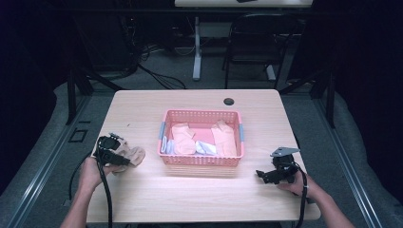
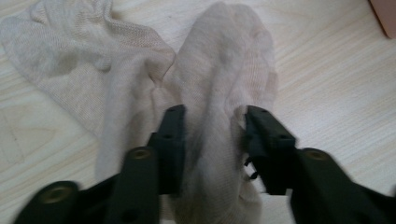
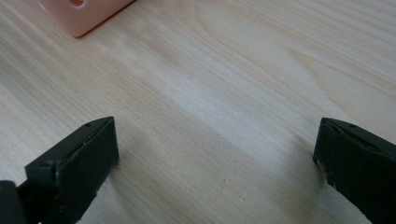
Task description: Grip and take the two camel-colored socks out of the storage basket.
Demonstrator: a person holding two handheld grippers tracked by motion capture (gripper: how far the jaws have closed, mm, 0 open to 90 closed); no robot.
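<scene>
Straddling beige sock [image 2: 219,93] — left gripper [image 2: 212,126] jaws apart, unclamped | right gripper [image 3: 215,158] wide open, idle | lifting clear straight up — no snagging

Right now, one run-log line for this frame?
left gripper: jaws astride beige sock on table, apart | right gripper: open, empty, over table | basket: holds socks

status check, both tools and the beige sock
Left tool straddling the beige sock on the table. Right tool open, over bare wood. Nothing in the way.
</scene>
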